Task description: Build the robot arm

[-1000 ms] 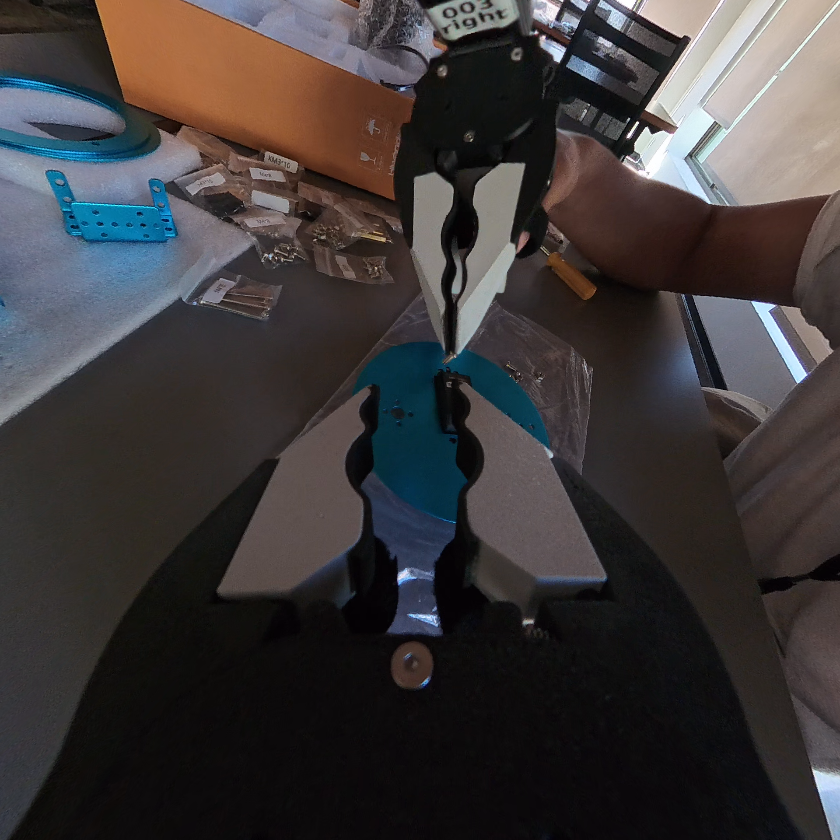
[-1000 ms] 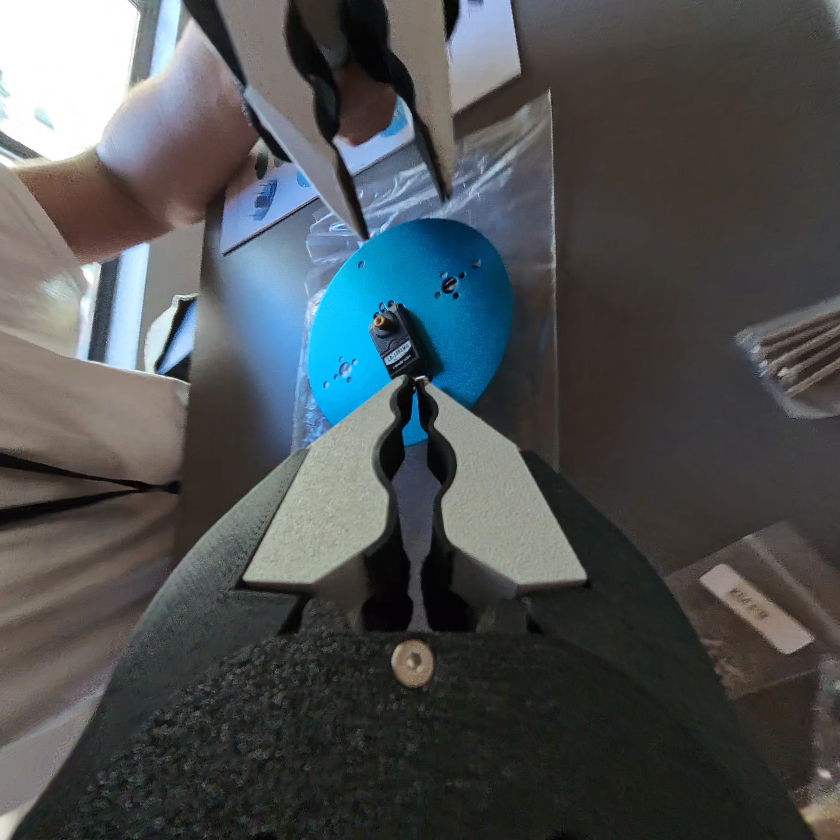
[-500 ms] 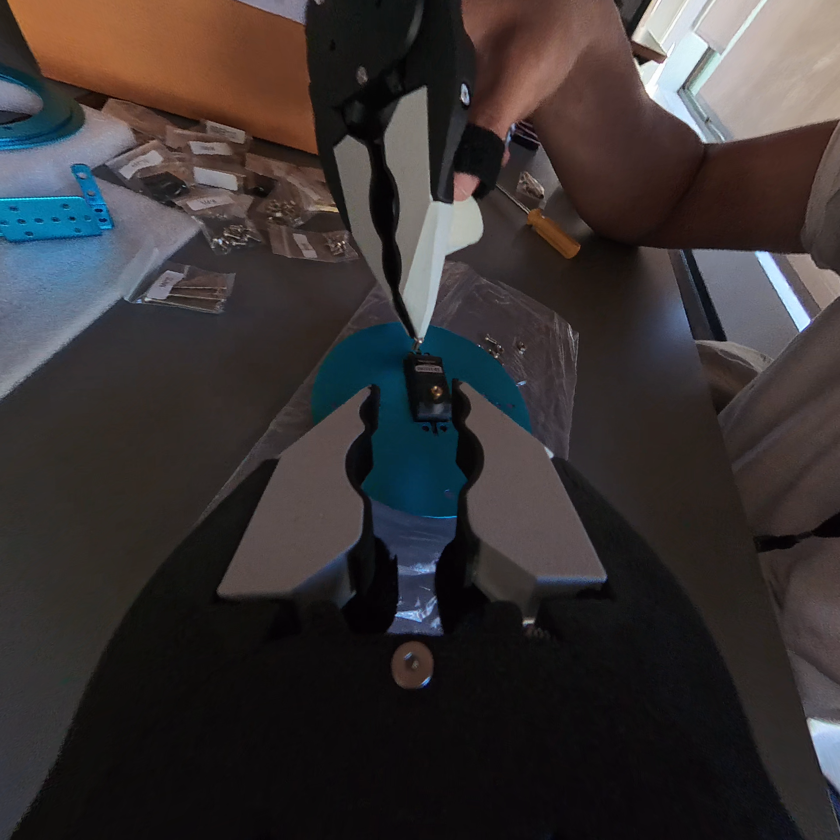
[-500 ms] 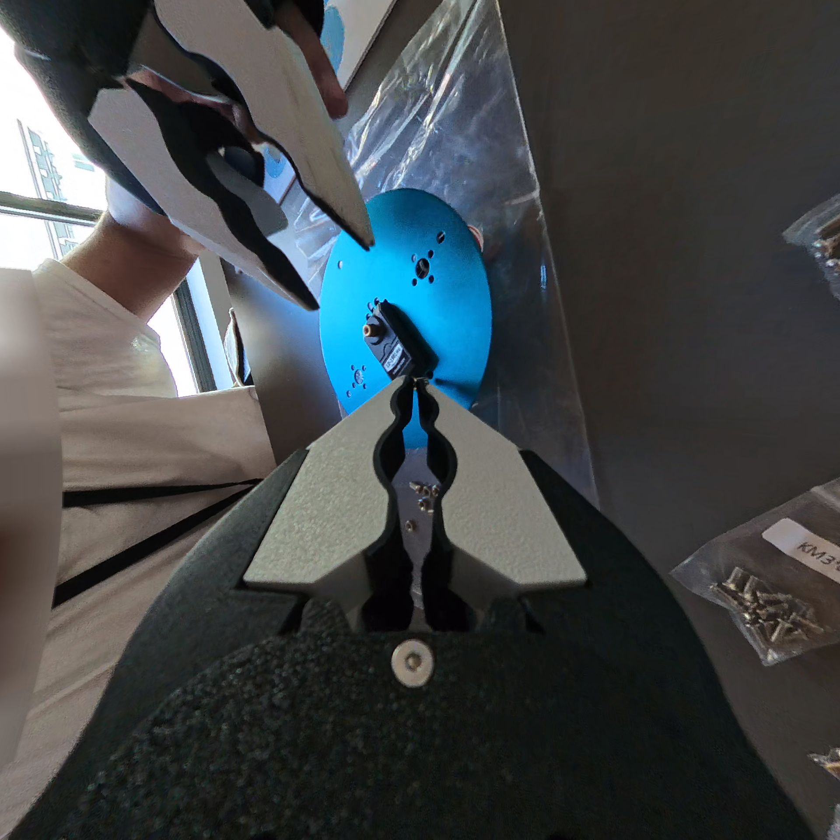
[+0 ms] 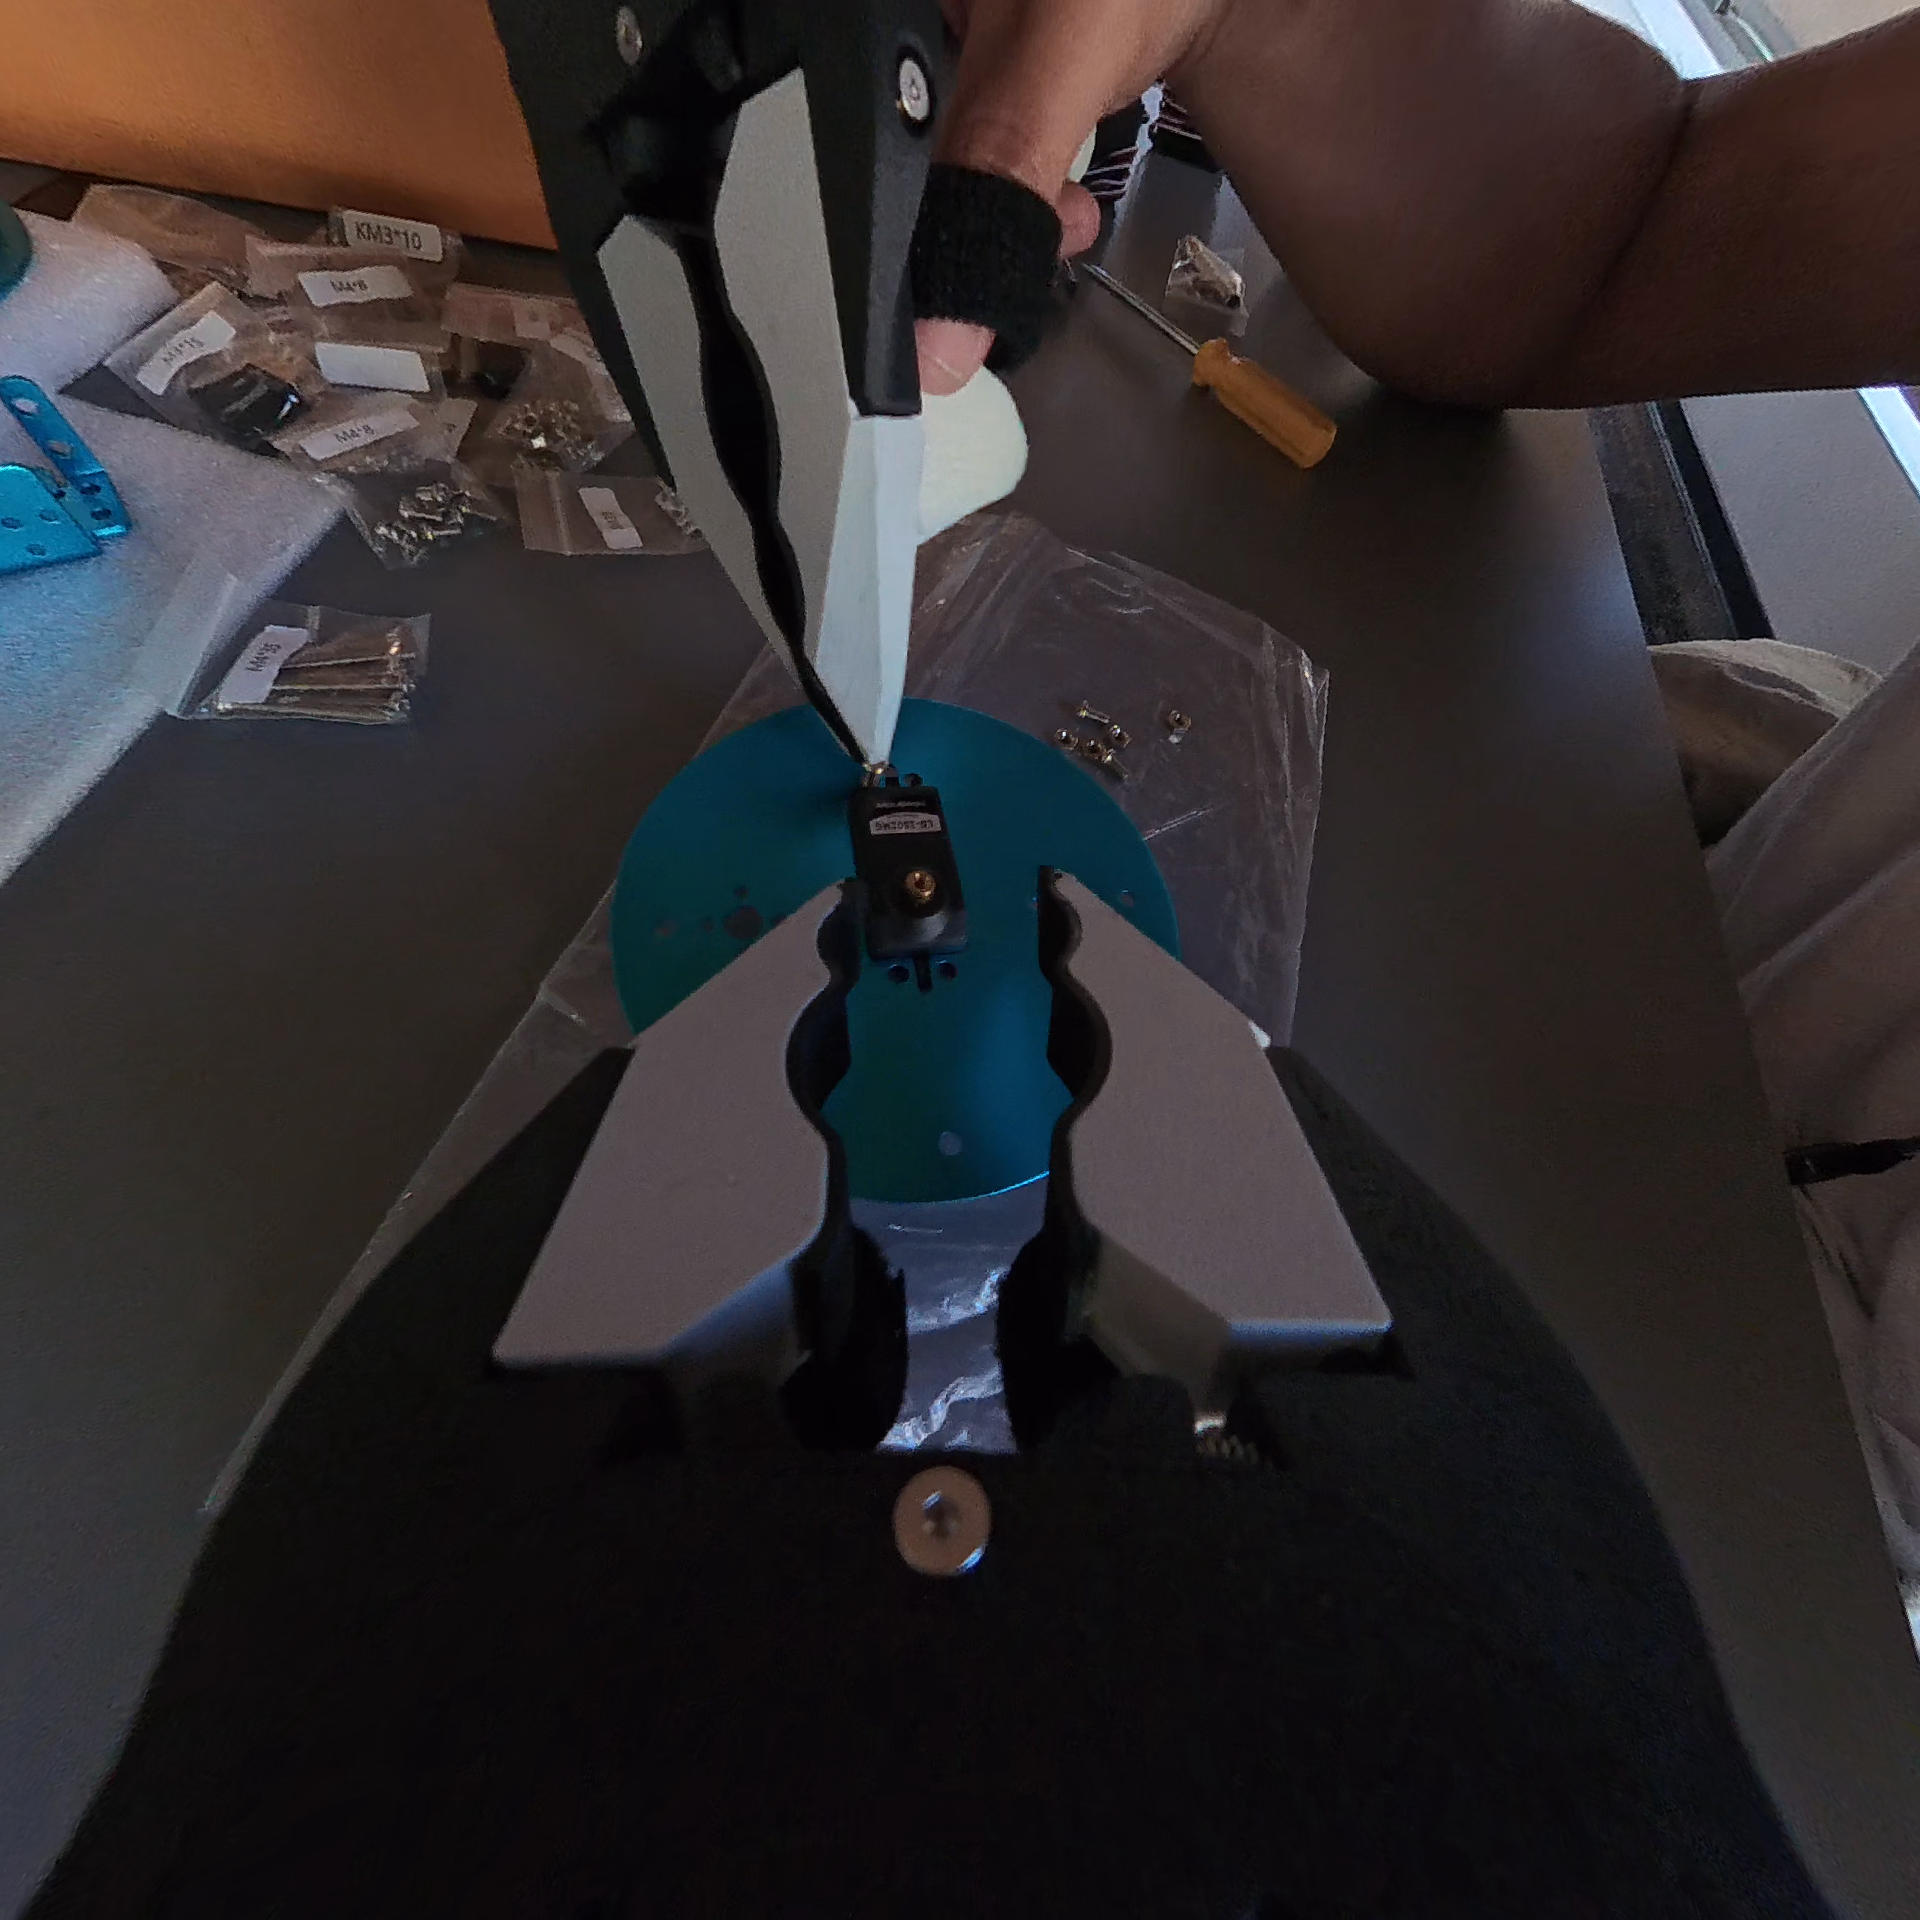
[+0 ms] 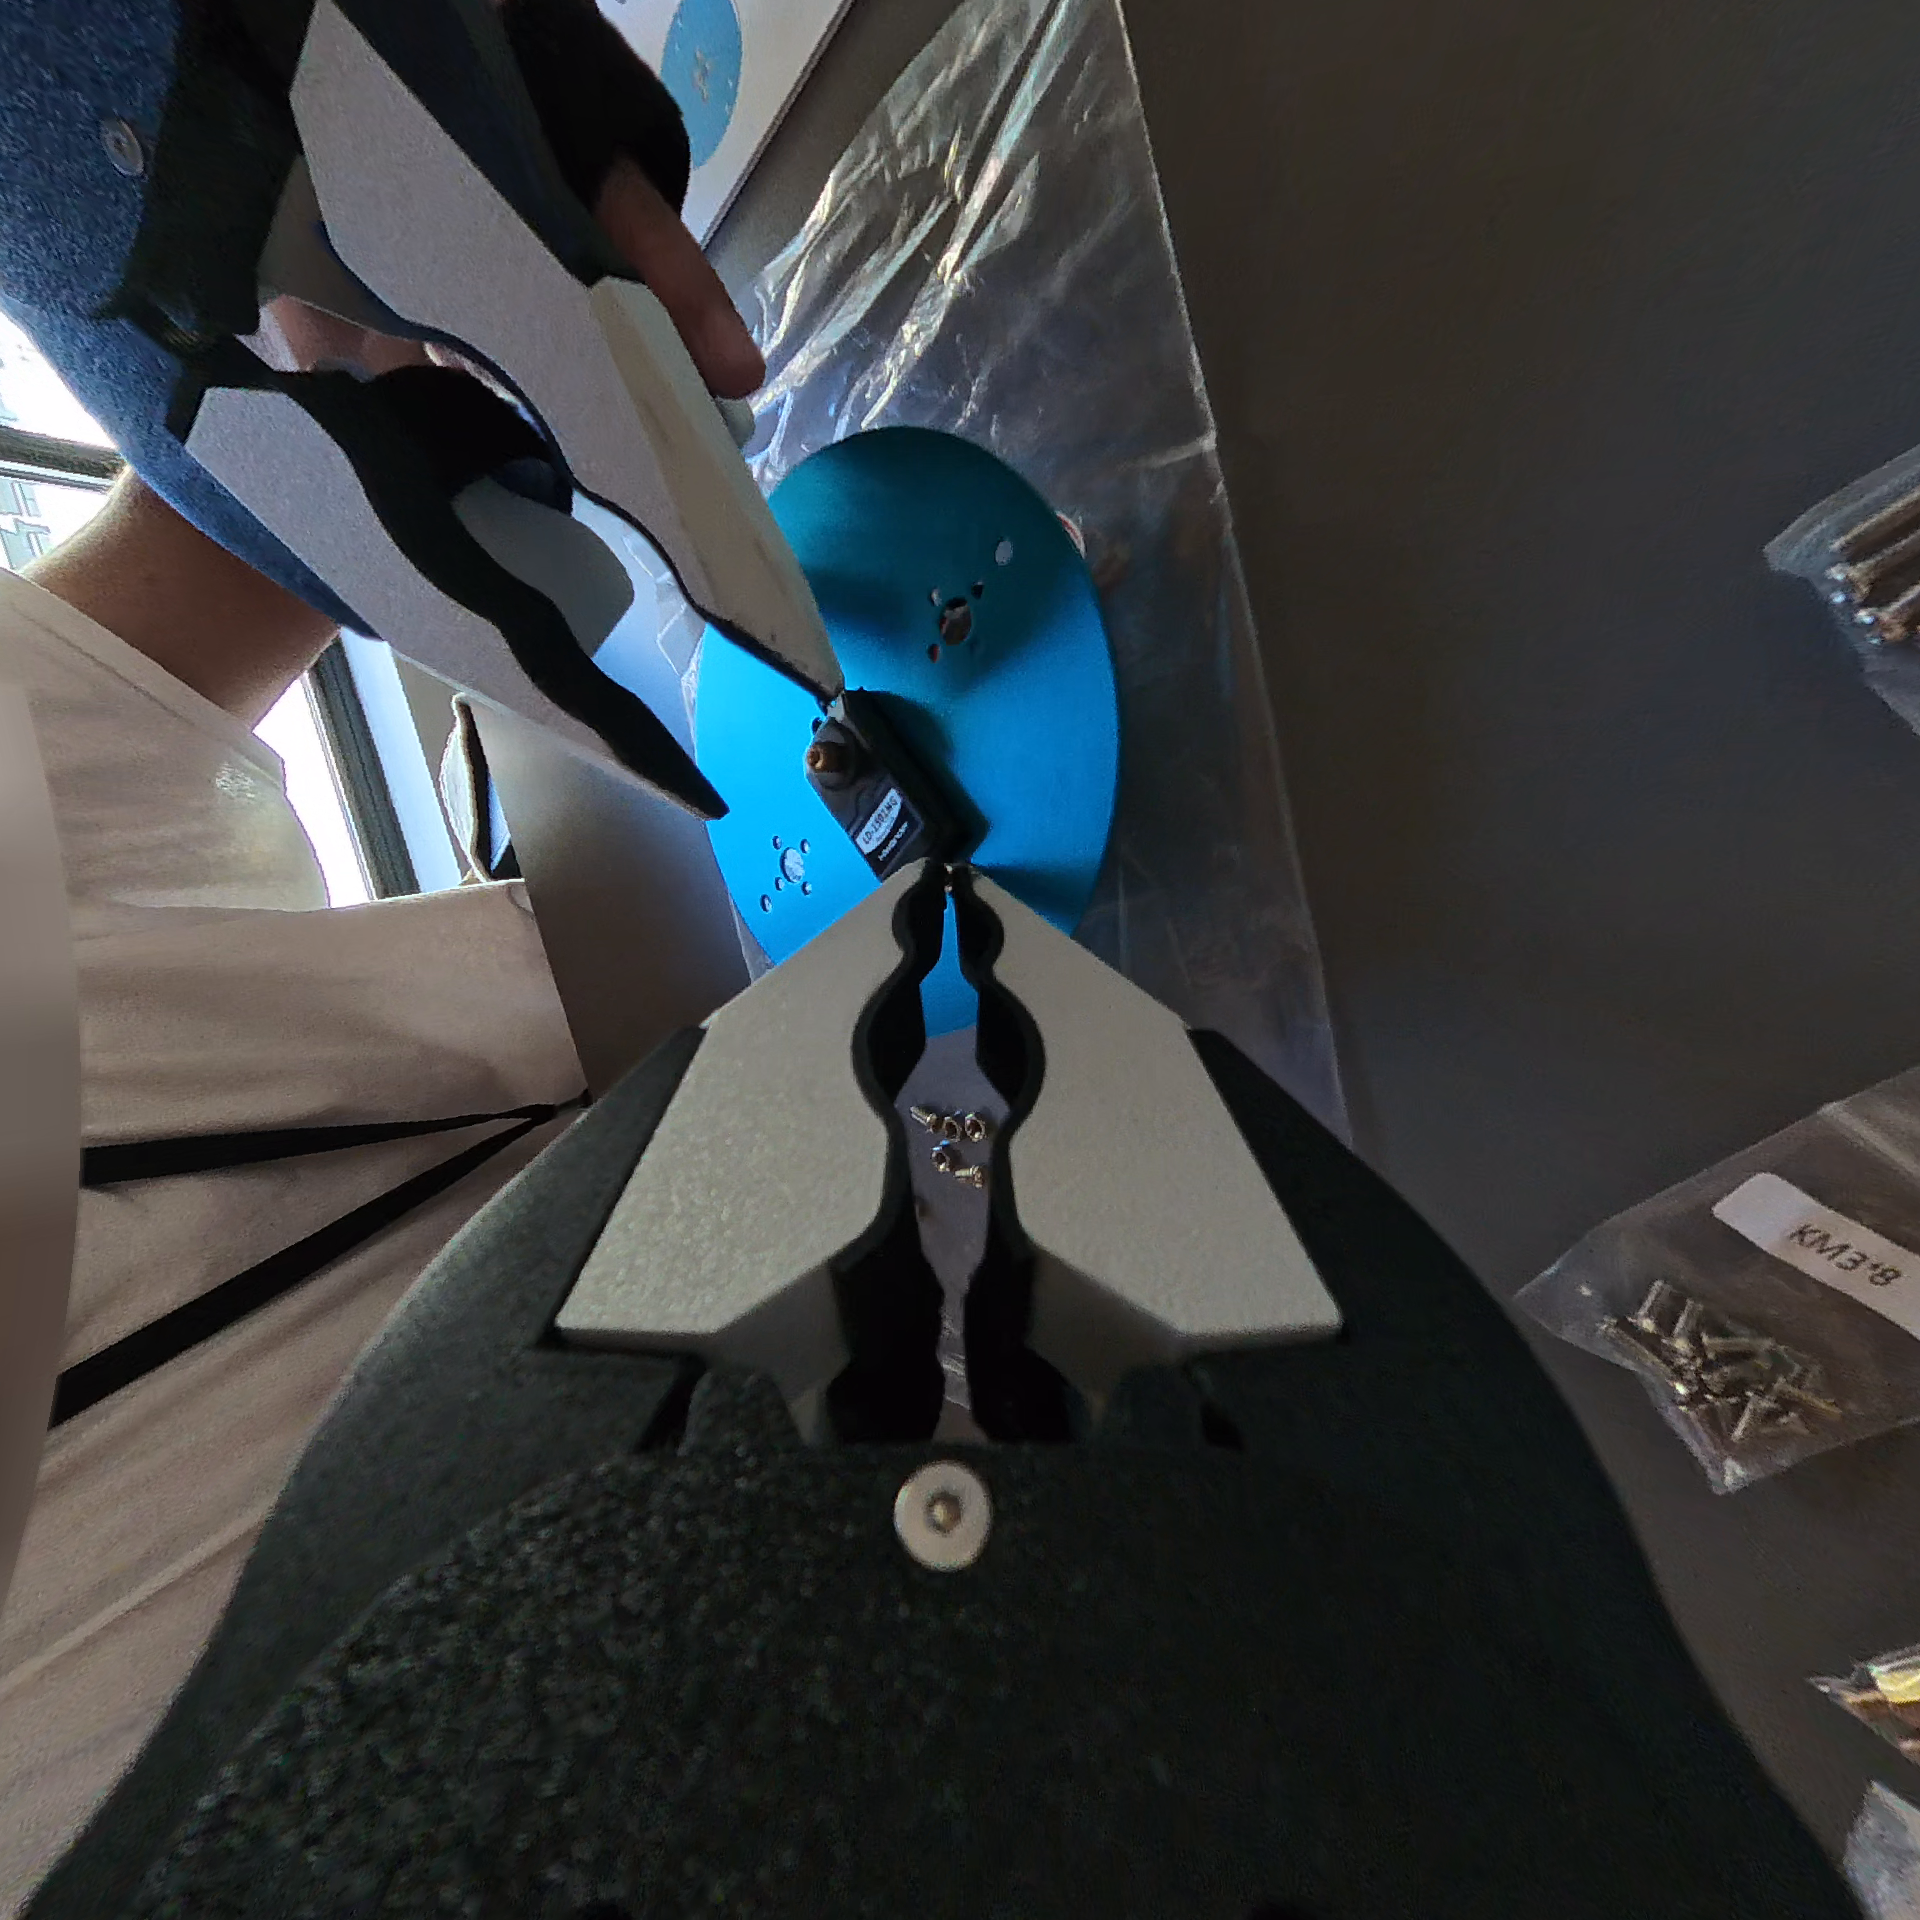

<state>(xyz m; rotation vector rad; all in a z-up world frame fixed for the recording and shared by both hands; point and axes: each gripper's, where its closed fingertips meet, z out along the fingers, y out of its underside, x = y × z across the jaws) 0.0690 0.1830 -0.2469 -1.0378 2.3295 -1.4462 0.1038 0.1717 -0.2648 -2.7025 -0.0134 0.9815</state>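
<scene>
We see the left gripper standing released, its two grey fingers spread either side of a small black servo that sits upright on a round blue metal disc; one finger touches the servo's end, as the right wrist view shows, while the other stands clear of it. The disc lies on a clear plastic bag spread over the dark table. The right gripper comes in from the far side, its tips clenched on something very small and metallic at the servo's far end; we cannot tell just what that piece is. A hand with a black finger wrap holds this gripper from above. Just to the right of the disc, on the same plastic, a few loose screws and nuts lie together. Farther off on the right a screwdriver with a yellow handle rests on the table. To the far left we see several small labelled bags of hardware beside an orange cardboard box, and a blue perforated bracket on white foam at the left edge.
</scene>
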